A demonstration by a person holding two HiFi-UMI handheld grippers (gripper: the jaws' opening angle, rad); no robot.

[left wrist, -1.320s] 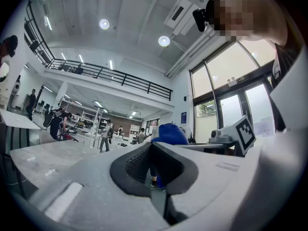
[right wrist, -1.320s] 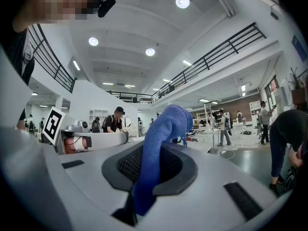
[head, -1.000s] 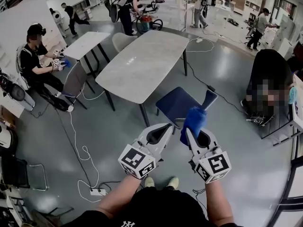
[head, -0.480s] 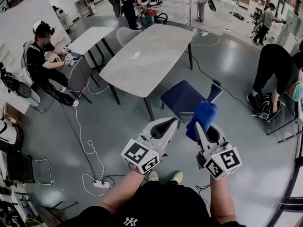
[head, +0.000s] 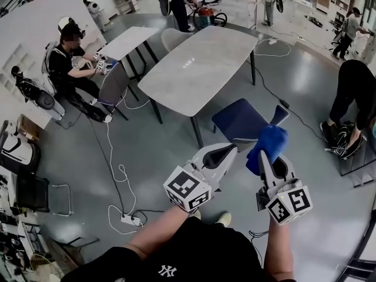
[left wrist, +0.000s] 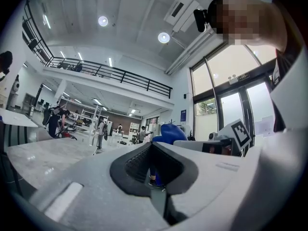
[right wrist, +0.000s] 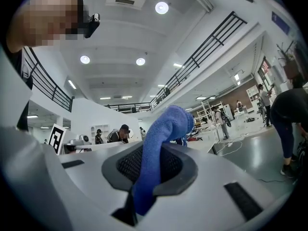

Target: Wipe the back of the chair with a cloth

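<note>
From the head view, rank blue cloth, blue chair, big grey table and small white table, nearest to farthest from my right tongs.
1. Blue cloth, clamped in the right tongs.
2. Blue padded chair, just ahead.
3. Large grey oval table, beyond the chair.
4. Small white table, far upper left.

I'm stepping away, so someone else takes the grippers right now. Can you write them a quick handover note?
Right gripper: shut on the blue cloth, which sticks out past the jaws.
Left gripper: shut, empty.
Blue chair: on the floor just ahead, beside the grey table, its back nearest the right gripper.
Done: cloth is in hand.
Left: no contact with the chair shows yet; bring the cloth to the chair back and wipe.
</note>
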